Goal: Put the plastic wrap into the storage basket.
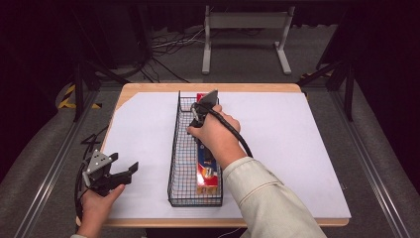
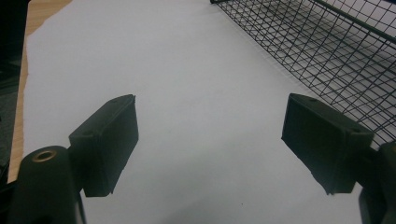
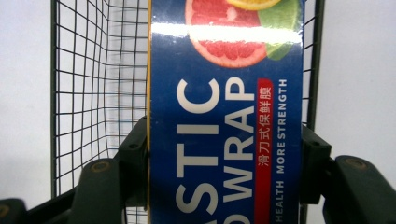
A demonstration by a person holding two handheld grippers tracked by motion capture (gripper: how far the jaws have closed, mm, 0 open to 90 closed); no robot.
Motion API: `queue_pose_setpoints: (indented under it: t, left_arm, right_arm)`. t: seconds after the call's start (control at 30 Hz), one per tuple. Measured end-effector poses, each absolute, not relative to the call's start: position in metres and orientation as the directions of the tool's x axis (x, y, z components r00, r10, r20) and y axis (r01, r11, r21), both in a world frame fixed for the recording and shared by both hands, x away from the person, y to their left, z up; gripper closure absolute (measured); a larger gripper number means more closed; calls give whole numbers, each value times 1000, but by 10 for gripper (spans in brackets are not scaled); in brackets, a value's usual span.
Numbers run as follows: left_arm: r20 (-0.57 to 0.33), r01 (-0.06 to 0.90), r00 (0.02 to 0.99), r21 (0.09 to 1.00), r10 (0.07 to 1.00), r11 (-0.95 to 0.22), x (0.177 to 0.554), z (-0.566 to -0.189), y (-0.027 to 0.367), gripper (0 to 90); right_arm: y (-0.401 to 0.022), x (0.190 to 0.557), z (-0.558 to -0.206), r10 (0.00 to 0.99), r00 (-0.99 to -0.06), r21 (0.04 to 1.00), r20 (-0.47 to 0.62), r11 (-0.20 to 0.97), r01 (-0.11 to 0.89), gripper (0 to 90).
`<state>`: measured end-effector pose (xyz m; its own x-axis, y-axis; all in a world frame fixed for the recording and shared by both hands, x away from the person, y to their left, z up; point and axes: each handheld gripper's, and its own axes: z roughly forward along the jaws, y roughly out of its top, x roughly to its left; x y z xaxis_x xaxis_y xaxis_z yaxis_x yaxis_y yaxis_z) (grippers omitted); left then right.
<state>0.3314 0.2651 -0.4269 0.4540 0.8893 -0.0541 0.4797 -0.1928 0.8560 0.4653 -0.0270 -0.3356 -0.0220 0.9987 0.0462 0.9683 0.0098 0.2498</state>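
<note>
Plastic wrap box (image 3: 224, 140) — apparently clamped, right gripper (image 3: 224, 158), basket (image 3: 84, 93)

The left tongs (image 1: 124, 171) are black, with blocky rectangular jaws and a grey three-cornered plate on top; the right tongs (image 1: 198, 115) trail a thick black cable, seemingly ribbed; the right arm wears a pale beige sleeve (image 1: 267, 198).

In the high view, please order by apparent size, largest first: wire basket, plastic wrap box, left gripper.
1. Wire basket, the longest thing.
2. Plastic wrap box, partly hidden by the right hand.
3. Left gripper, smallest, though nearer the camera.
</note>
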Motion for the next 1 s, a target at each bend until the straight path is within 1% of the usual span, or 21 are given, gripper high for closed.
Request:
queue_pose_setpoints:
  t: [0.53, 1.0]
  left_arm:
    - [-52, 480, 452, 856, 890, -194, 332, -427, 265, 190]
    - [-47, 479, 454, 855, 890, -199, 332, -428, 265, 190]
  right_arm:
    - [-25, 467, -357, 999, -5, 221, 35, -3, 975, 392]
    - [-23, 468, -372, 1000, -9, 225, 22, 4, 974, 391]
